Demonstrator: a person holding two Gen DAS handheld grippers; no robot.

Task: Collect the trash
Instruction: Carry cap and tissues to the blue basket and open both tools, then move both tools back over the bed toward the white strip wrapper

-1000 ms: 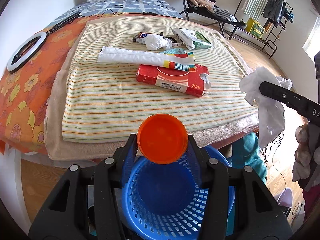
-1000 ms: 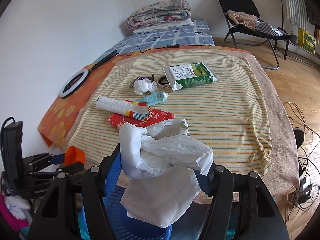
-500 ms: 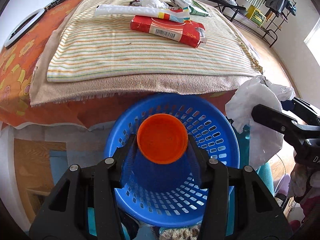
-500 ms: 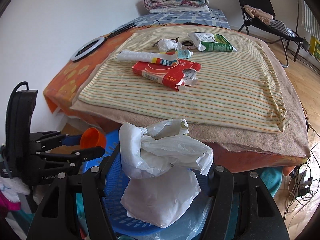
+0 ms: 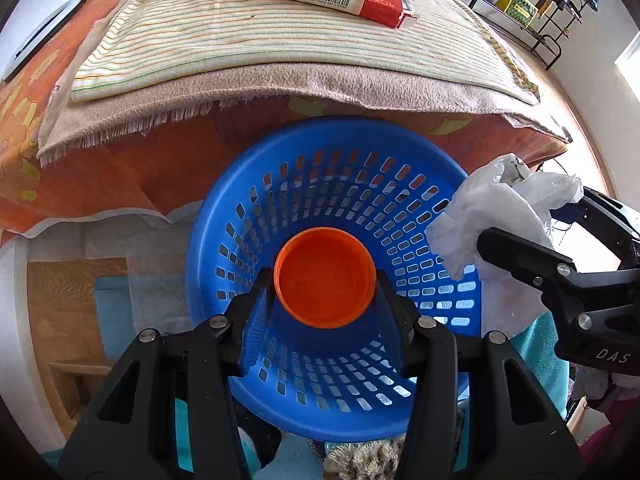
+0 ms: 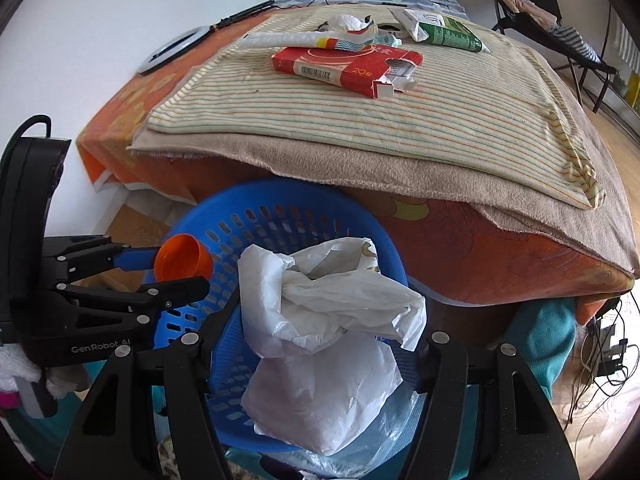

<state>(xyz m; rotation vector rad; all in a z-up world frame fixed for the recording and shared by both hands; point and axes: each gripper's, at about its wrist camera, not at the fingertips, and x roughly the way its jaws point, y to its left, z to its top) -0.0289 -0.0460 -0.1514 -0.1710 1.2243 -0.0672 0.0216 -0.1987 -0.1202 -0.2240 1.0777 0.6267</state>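
Note:
My left gripper is shut on an orange plastic cup, held over the mouth of a blue perforated basket that stands on the floor against the bed. In the right wrist view the same cup hangs above the basket's left rim. My right gripper is shut on a crumpled white plastic bag, which droops over the basket's right side; the bag also shows at the right of the left wrist view.
On the striped cloth of the bed lie a red carton, a white wrapper roll, a crumpled tissue and a green packet. A ring light lies at the bed's left. Cables trail on the floor at right.
Both grippers have dropped from bed height to just over the basket, carrying the cup and the bag. The bed top has slid up and away in both views.

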